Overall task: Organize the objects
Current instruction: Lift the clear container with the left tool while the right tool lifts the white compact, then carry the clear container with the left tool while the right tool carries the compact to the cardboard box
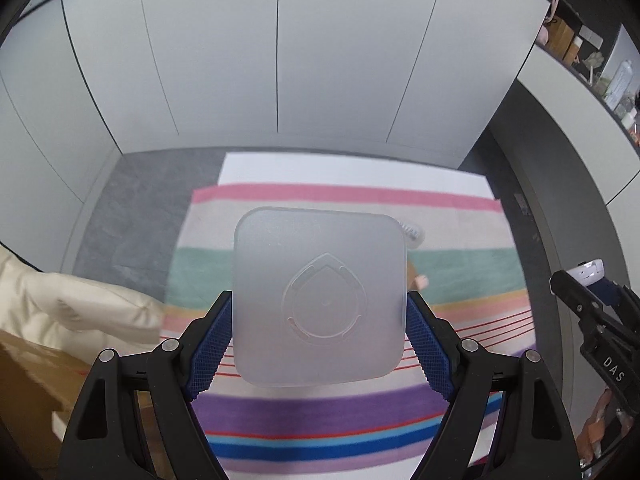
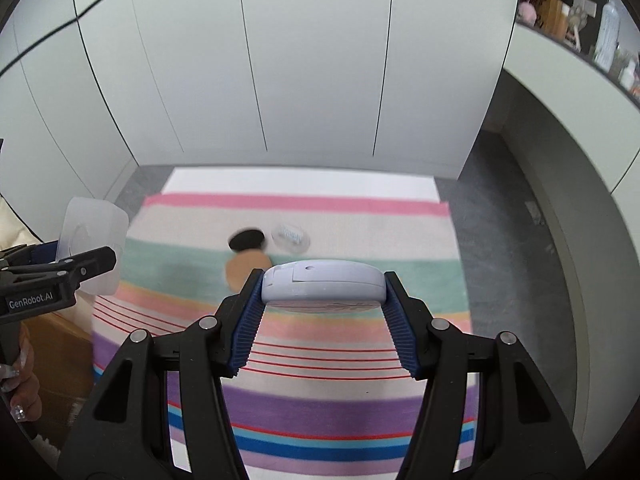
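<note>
Left tongs gripping frosted square lid (embossed emblem), right tongs clamping lilac compact — "GenRobot.AI", "DAS" lettering

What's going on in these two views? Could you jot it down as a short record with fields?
Setting: striped cloth on a table, white cabinet doors behind
Left claw: shut on a frosted square lid, held above the cloth
Right claw: shut on a pale lilac round case, held above the cloth
On the cloth: black disc, tan puff, clear round lid, close together, blurred
Beside the table: cream cushion
</note>
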The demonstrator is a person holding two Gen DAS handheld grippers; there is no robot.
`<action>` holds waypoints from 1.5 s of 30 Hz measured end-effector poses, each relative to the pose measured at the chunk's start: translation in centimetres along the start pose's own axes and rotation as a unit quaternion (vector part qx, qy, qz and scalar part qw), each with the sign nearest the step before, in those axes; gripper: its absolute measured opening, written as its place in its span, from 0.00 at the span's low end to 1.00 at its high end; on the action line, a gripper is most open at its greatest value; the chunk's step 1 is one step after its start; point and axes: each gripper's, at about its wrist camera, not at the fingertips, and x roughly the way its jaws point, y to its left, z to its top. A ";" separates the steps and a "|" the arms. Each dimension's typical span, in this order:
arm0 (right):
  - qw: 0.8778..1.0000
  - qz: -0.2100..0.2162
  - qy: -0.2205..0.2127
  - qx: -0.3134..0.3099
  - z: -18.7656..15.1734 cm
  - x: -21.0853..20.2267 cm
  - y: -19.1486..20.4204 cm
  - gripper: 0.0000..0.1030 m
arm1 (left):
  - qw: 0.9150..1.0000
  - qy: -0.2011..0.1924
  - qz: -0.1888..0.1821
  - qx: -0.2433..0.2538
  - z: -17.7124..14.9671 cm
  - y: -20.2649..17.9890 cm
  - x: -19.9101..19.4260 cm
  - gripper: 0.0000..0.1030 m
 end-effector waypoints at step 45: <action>0.999 -0.006 -0.033 -0.005 -2.0 -14.6 -0.6 0.58 | 0.999 -0.047 0.002 0.007 -5.1 -1.9 -15.5 0.81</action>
